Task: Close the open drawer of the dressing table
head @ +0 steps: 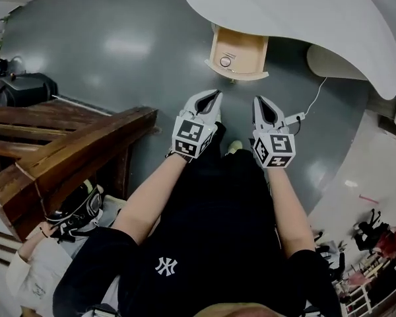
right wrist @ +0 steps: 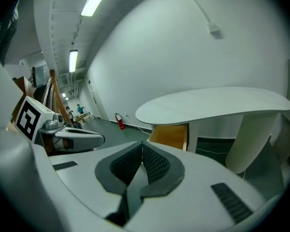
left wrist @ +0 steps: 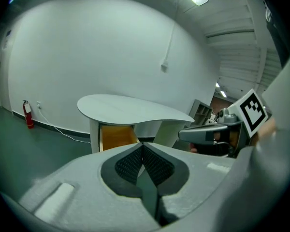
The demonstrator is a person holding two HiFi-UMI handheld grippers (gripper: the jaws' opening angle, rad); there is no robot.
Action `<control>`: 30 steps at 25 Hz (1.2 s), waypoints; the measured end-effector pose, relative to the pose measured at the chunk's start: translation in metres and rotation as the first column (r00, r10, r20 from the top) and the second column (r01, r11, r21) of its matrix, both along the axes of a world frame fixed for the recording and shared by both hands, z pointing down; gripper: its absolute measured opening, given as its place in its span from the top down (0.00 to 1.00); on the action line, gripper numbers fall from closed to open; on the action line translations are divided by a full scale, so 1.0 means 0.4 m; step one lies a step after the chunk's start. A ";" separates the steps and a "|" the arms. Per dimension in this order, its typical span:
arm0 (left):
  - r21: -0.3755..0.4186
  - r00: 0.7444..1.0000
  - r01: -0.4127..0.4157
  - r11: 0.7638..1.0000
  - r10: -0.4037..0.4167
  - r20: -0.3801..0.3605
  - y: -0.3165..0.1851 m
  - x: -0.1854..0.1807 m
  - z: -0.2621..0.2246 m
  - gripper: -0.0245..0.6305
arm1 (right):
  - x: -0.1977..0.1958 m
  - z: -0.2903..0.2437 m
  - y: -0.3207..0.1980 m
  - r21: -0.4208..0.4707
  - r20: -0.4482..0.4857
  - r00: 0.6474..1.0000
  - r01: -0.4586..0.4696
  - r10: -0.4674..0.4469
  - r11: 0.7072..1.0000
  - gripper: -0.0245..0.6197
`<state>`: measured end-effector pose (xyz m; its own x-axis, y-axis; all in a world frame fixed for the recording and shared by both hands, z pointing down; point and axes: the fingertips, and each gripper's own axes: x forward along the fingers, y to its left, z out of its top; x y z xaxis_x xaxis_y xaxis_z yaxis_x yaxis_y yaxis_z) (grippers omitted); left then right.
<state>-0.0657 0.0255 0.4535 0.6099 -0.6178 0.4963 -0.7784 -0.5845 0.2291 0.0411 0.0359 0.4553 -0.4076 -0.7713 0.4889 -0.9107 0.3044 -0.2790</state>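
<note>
Head view: jaws closed and empty, my left hand-held gripper [head: 214, 95] and right hand-held gripper [head: 258, 101] point toward the open drawer [head: 237, 55], probably readied for pushing.

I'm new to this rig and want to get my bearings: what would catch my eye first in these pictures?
The open wooden drawer stands out, pulled out beneath the white dressing table top at the head view's upper middle. Just below it, the left gripper and right gripper are side by side, jaws together and empty. A dark wooden structure fills the left.
</note>
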 end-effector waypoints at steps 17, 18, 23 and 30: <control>-0.157 0.991 -0.090 0.984 0.105 0.087 -0.081 -0.020 0.458 0.95 | 0.012 0.459 -0.064 -0.228 -0.089 0.996 -0.033 0.013 0.973 0.94; -0.157 0.991 -0.085 0.984 0.100 0.087 -0.086 -0.020 0.476 0.95 | 0.012 0.483 -0.066 -0.233 -0.090 0.996 -0.028 0.008 0.972 0.94; -0.151 0.993 -0.075 0.986 0.087 0.081 -0.116 -0.019 0.531 0.95 | 0.005 0.546 -0.091 -0.231 -0.080 0.997 -0.015 -0.004 0.973 0.94; -0.114 0.996 -0.067 0.991 0.074 0.058 -0.149 -0.013 0.524 0.95 | 0.011 0.540 -0.122 -0.210 -0.055 0.998 -0.021 0.010 0.977 0.94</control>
<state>-0.0708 -0.0341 0.6629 0.6158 -0.5127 0.5983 -0.7510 -0.6116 0.2489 0.0455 -0.0127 0.6713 -0.3652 -0.6549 0.6616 -0.9302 0.2296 -0.2863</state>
